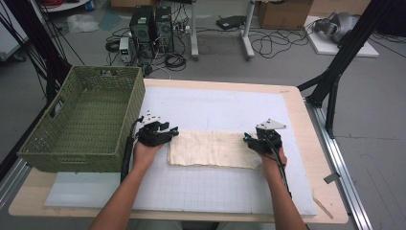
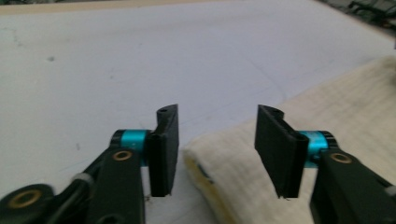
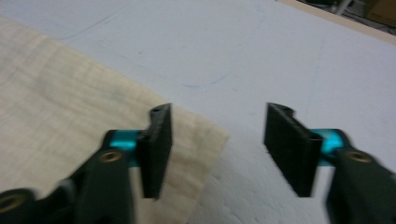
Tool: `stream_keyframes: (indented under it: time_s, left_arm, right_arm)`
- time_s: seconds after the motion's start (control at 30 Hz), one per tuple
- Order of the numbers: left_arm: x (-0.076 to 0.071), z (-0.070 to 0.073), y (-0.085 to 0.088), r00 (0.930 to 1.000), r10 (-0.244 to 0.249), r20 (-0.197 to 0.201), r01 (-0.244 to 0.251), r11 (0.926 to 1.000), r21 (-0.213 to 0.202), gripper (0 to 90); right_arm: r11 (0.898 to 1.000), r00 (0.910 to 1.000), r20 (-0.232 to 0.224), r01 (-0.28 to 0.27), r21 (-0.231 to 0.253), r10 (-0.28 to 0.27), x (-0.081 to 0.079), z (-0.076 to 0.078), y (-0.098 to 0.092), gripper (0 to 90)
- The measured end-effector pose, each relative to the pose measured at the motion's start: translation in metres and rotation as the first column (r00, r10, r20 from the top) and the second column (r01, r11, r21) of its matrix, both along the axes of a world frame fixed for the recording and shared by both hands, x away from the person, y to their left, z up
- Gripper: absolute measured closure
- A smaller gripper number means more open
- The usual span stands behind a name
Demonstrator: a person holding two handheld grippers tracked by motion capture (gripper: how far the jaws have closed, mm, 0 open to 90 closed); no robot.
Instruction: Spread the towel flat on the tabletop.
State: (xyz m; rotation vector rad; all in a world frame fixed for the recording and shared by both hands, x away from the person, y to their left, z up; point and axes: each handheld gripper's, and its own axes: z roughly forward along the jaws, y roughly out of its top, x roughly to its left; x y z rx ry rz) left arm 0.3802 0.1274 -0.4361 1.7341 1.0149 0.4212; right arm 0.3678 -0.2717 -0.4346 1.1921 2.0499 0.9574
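Left gripper point(image 2: 217, 154): jaws standing apart, nothing clamped; the folded corner of the cream cloth point(image 1: 213, 149) is lying between them, pads not pressing it. Right gripper point(image 3: 217, 149): jaws also apart, one pad hovering over the cloth's corner, the other over the white mat point(image 1: 215, 108). Cloth is lying flat mid-table between my two grippers, right of the green basket point(image 1: 84, 120).
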Motion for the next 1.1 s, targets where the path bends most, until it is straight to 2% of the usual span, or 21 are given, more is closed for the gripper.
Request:
stream_keyframes:
  time_s: [0.07,0.17,0.3,0.37,0.47,0.57,0.67,0.83,0.9,1.0,1.1]
  left_arm:
    - [-0.006,0.005,0.001,0.9994,-0.003,0.033,0.003,0.9997,-0.024,42.2]
    - [-0.014,0.012,0.001,0.9983,-0.017,0.055,0.02,0.999,-0.04,34.2]
    - [-0.023,0.016,0.001,0.9977,-0.027,0.063,0.031,0.9983,-0.05,21.3]
    - [-0.027,0.016,0.001,0.9971,-0.045,0.062,0.049,0.9973,-0.055,21.1]
    - [-0.033,0.016,0.002,0.9967,-0.06,0.054,0.063,0.9971,-0.044,20.8]
    - [-0.042,0.015,0.003,0.995,-0.068,0.072,0.071,0.9969,-0.035,20.8]
    - [-0.048,0.014,0.001,0.9924,-0.1,0.071,0.101,0.9948,-0.014,20.9]
    - [-0.055,0.014,0.001,0.9917,-0.102,0.078,0.104,0.9943,-0.021,21.1]
    - [-0.058,0.013,0.001,0.9908,-0.106,0.083,0.108,0.9939,-0.021,21.2]
    - [-0.059,0.01,0.002,0.9921,-0.105,0.069,0.106,0.9941,-0.021,21.2]
    - [-0.059,0.009,0.002,0.9927,-0.102,0.065,0.104,0.9942,-0.028,21.2]
  right_arm:
    - [1.0,1.0,0.001,-0.002,0.031,0.002,-0.004,0.001,-0.003,32.5]
    - [0.998,0.9998,0.012,-0.018,0.061,0.017,-0.012,0.005,-0.008,30.3]
    - [0.993,0.9986,0.034,-0.044,0.112,0.04,-0.023,0.012,-0.015,26.5]
    - [0.993,0.9975,0.054,-0.051,0.105,0.046,-0.03,0.014,-0.019,22.7]
    - [0.985,0.9977,0.048,-0.056,0.164,0.049,-0.038,0.015,-0.028,16.0]
    - [0.976,0.9973,0.047,-0.064,0.206,0.056,-0.047,0.016,-0.036,11.9]
    - [0.977,0.9947,0.068,-0.089,0.195,0.077,-0.058,0.017,-0.041,11.9]
    - [0.977,0.9909,0.073,-0.124,0.174,0.113,-0.072,0.016,-0.046,11.7]
    - [0.976,0.9904,0.073,-0.128,0.176,0.117,-0.079,0.016,-0.048,11.3]
    - [0.978,0.9906,0.082,-0.122,0.169,0.11,-0.089,0.015,-0.051,10.6]
    - [0.98,0.9904,0.089,-0.119,0.159,0.106,-0.092,0.02,-0.051,10.6]
